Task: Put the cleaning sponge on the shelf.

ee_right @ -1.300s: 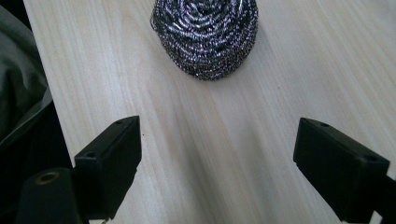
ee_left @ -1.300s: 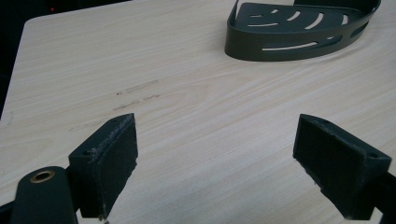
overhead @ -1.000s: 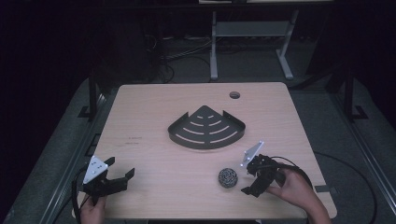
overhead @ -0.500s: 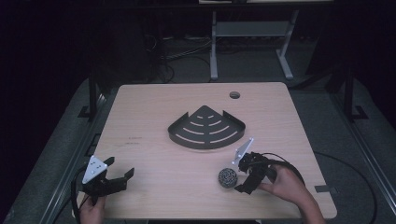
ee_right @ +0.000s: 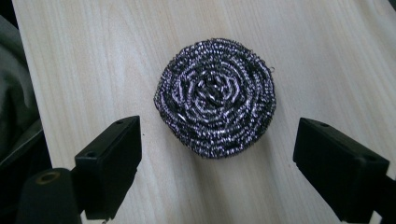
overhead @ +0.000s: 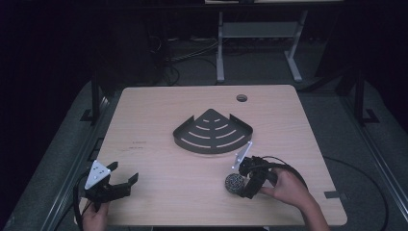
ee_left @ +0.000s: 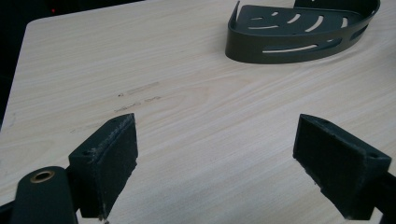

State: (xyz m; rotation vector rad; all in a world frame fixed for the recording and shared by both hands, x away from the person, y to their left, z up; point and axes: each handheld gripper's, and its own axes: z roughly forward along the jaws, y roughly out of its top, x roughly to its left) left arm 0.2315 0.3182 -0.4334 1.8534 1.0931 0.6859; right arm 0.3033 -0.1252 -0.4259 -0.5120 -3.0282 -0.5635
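Right gripper view: the steel-wool scourer [ee_right: 215,97] is seen lying flat on the bench [ee_right: 327,56], just ahead of the right gripper [ee_right: 233,154] — its fingers [ee_right: 112,163] are spread wide, nothing held. Near the bench's front left corner, the left gripper [overhead: 115,185] is likewise held wide open and empty, well apart from the dark corner tray [overhead: 214,132].
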